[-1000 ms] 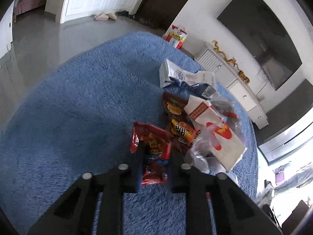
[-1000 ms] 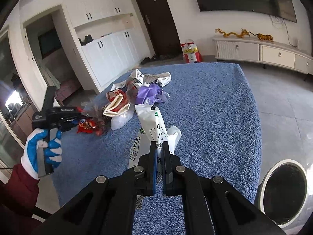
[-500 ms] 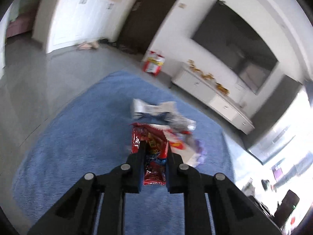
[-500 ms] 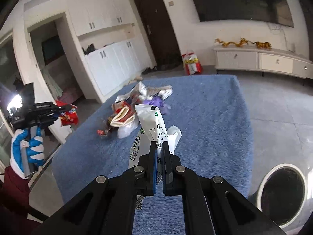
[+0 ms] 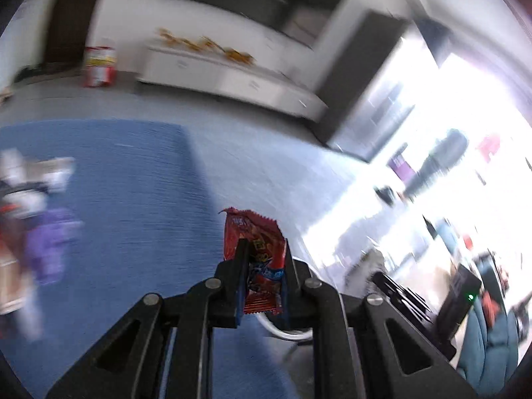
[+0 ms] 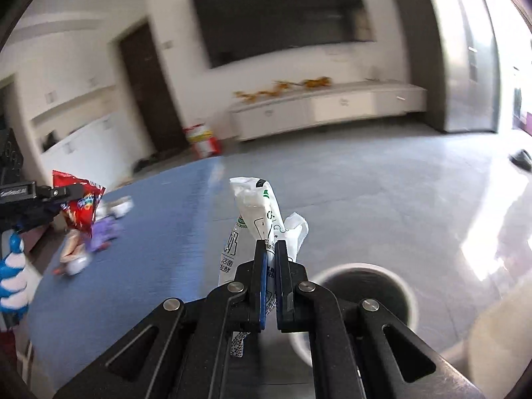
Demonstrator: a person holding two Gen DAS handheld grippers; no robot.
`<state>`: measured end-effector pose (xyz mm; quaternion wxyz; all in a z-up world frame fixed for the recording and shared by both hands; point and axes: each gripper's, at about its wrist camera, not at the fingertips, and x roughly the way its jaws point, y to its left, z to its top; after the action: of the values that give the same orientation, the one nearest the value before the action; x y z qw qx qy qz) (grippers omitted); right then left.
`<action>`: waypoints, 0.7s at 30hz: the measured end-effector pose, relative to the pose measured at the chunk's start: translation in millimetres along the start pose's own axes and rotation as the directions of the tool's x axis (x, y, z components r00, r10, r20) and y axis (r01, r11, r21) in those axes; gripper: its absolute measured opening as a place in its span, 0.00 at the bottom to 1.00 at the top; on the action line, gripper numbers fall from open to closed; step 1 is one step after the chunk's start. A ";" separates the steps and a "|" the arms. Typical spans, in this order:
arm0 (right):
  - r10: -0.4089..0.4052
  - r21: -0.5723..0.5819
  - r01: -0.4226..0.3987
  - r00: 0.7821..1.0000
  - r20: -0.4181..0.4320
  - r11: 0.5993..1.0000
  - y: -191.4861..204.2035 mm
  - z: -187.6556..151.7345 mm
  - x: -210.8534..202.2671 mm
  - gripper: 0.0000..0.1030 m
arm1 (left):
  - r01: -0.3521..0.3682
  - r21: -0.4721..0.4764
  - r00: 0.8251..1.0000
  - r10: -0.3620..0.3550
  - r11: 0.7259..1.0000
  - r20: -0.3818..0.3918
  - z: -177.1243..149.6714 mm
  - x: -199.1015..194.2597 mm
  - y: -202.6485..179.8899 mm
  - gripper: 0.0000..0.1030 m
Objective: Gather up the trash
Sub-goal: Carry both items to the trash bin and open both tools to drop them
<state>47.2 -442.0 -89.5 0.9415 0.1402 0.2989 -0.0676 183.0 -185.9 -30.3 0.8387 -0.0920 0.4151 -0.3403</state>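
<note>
So the left gripper (image 5: 262, 266) is clamping down on a red snack wrapper (image 5: 254, 246), both pads pinching it about halfway up so the crinkled top is sticking out past the fingertips. The right gripper (image 6: 270, 256) is doing the same thing with a white plastic pouch (image 6: 257, 212) that has green print on it, jaws squeezed nearly together with the pouch poking up between them and a scrap of it trailing down under the fingers.

What's neat is how the two cameras are filling each other in. The left wrist view is pretty smeared, and it's only catching a sliver of pale curved rim right under its own fingers. The right wrist view is showing that thing properly: a round bin (image 6: 399, 286) with a pale rim and dark inside, sitting on the grey floor just below and to the right of the right gripper's fingers. The right view is also catching the left gripper from the side at its left edge, with the red wrapper hanging out front and a blue-and-white gloved hand (image 6: 13, 276) wrapping the handle below.

Further out, the blue rug (image 5: 126, 199) is lying to the left in both views, with the rest of the trash pile (image 6: 86, 242) still sitting on it: something purple, some white and tan bits, too blurry to sort out. Behind that, a long white cabinet (image 6: 332, 106) is running along the wall under a dark TV (image 6: 282, 13).
</note>
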 end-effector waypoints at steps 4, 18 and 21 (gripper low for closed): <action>-0.093 0.021 0.093 0.995 -0.038 0.995 -36.4 -1.9 16.0 0.04 | 0.064 0.081 0.993 -0.056 0.995 -0.102 1.5 80.1 -58.4 0.15; -0.191 0.048 0.200 0.970 -0.151 0.979 -80.2 -9.7 72.8 0.10 | 0.033 0.106 0.959 -0.002 0.994 -0.284 -20.3 243.3 -124.6 0.26; -0.207 0.032 0.214 0.966 -0.158 0.976 -79.2 -7.2 75.7 0.24 | 0.033 0.072 0.957 -0.011 0.997 -0.289 -20.7 250.5 -121.4 0.41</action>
<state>88.1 -518.4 -156.9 0.8995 0.1354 0.3819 -0.1635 213.4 -436.6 -149.3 0.7683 -0.0140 0.5186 -0.3749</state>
